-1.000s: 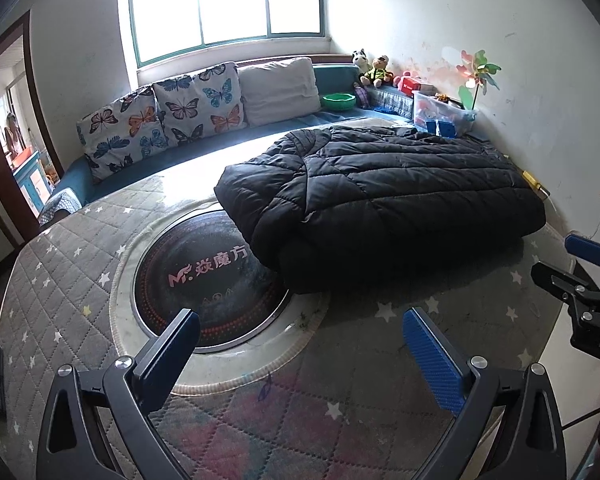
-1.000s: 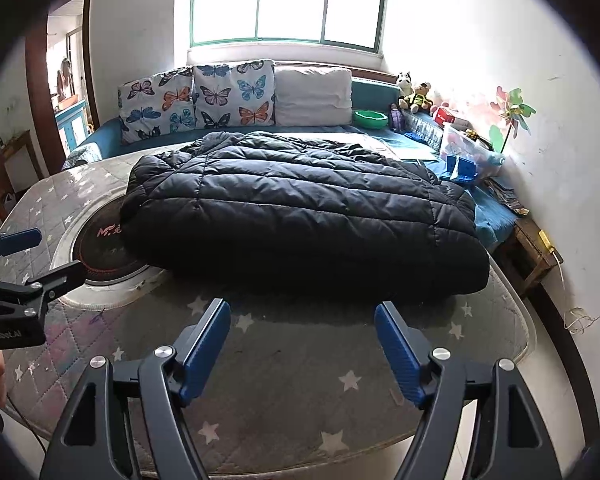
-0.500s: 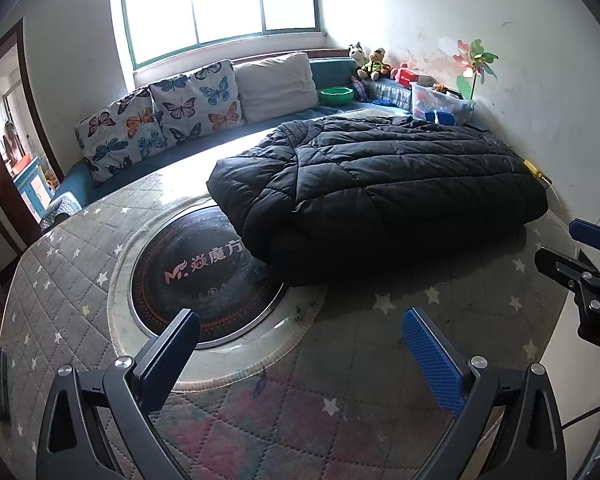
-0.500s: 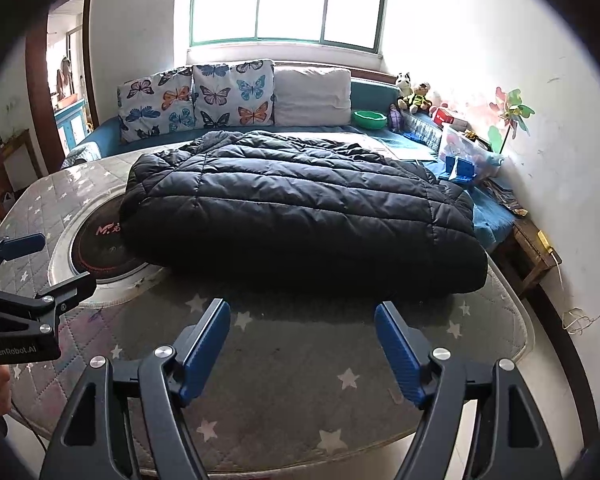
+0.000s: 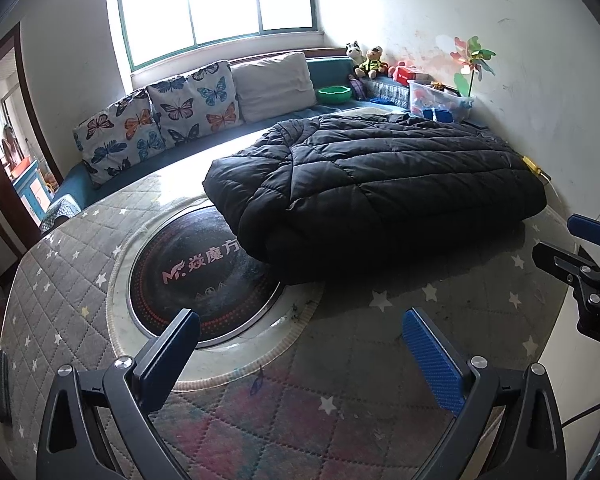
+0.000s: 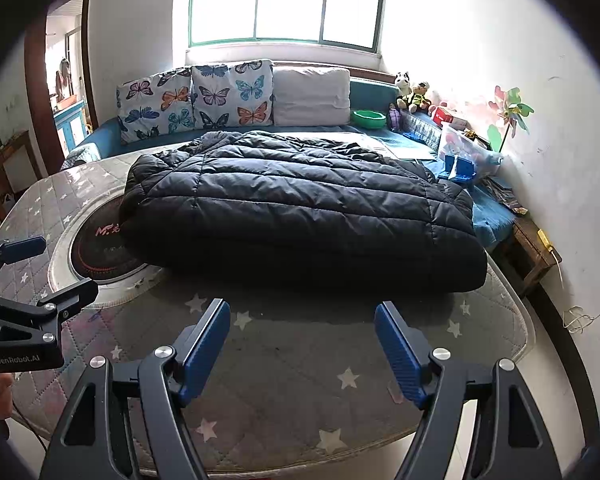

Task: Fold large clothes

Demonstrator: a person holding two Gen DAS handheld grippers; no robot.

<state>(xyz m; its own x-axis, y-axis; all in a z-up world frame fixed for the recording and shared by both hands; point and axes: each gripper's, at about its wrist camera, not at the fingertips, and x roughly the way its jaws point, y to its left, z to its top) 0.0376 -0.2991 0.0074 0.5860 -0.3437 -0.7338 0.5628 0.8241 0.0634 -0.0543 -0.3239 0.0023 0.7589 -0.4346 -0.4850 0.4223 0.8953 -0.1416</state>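
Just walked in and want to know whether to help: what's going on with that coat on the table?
A person holds a two-finger gripper in each hand over the quilted table cover. The black puffer jacket lies in a folded bundle, partly over the round cooktop. The left gripper and right gripper are both open and empty, short of the jacket's near edge. Nothing is being gripped right now.

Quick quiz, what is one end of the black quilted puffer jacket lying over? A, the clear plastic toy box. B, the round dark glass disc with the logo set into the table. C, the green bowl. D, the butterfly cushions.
B: one end of the black quilted puffer jacket overlaps the rim of the round dark glass disc; the other things sit far behind it.
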